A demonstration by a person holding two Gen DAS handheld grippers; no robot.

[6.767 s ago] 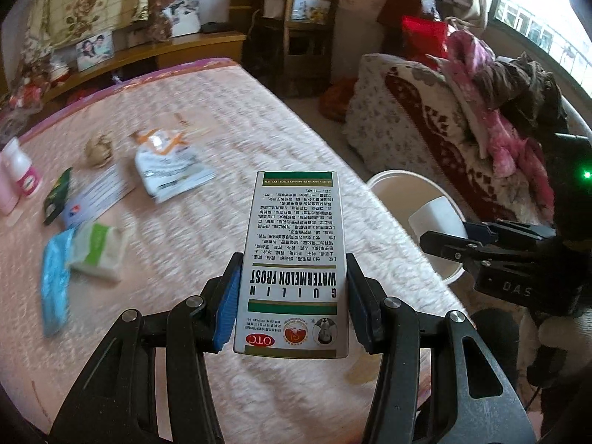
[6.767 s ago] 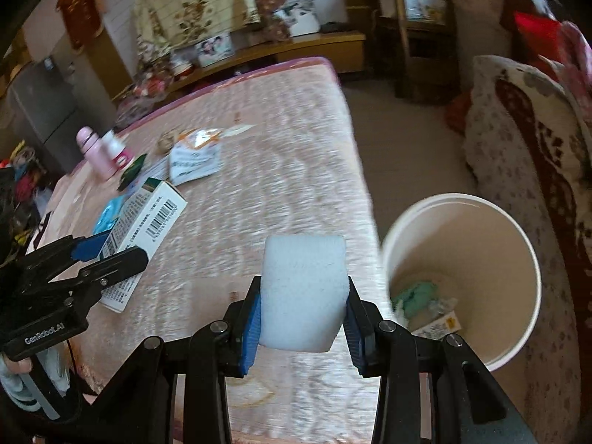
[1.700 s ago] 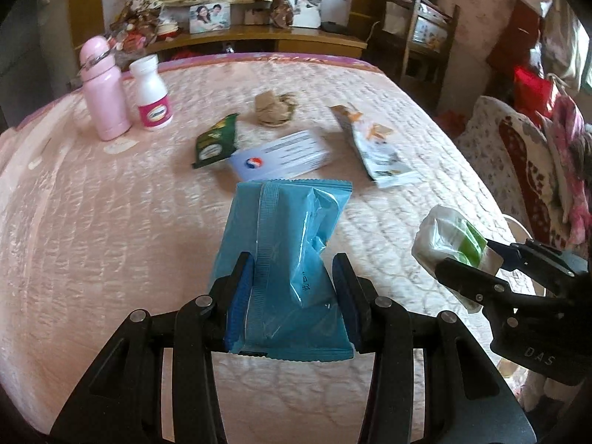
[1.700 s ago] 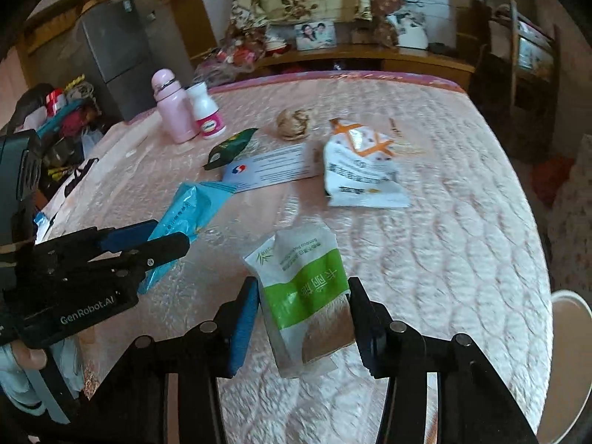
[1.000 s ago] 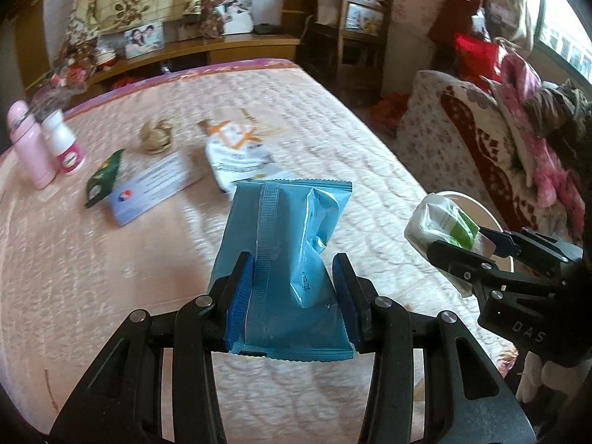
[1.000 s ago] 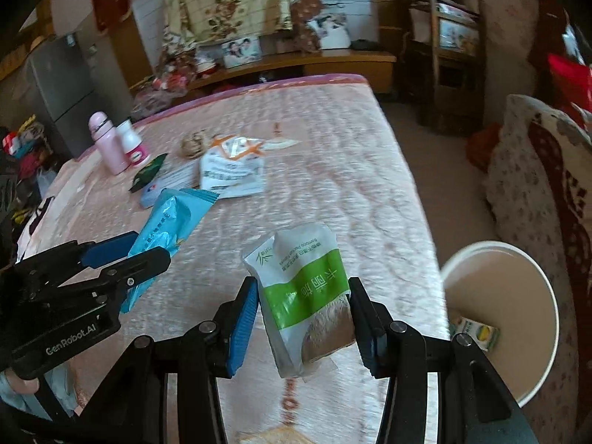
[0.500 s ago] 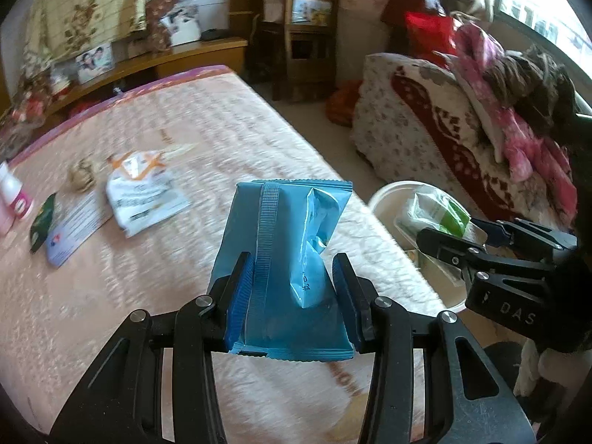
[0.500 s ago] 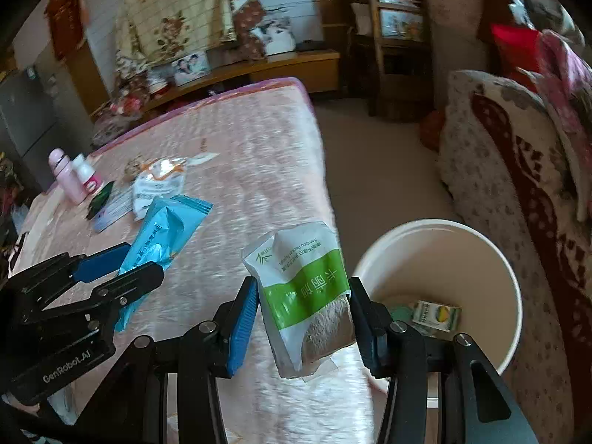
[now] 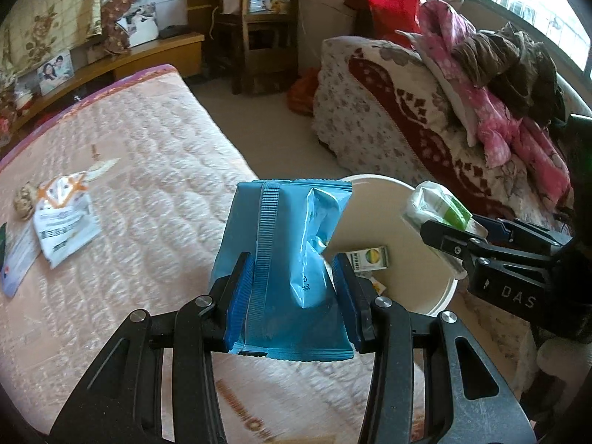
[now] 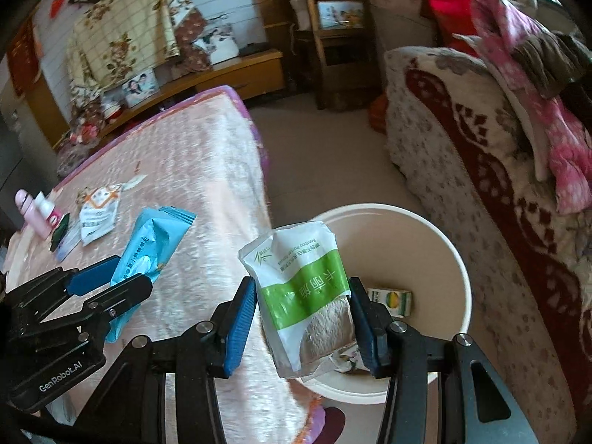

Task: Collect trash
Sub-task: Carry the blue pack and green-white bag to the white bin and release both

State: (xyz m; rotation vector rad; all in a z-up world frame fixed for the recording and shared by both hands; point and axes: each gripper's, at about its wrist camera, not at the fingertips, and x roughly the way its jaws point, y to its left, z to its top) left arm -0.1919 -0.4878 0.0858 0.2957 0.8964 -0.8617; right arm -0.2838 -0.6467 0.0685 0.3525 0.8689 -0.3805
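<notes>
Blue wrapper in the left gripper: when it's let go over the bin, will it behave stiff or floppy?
Probably floppy: the blue wrapper is creased, thin film, buckled between the left gripper pads. It looks light, so it may flutter rather than drop straight into the bin.

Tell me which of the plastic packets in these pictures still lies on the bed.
The white packet with orange markings, flat on the pink bed. The blue packet is clamped in the left gripper, the green-and-white one in the right gripper.

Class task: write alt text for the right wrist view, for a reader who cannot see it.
The right gripper holds a green-and-white tissue pack above a cream bin beside a pink quilted bed. At left, the left gripper holds a blue wrapper.
</notes>
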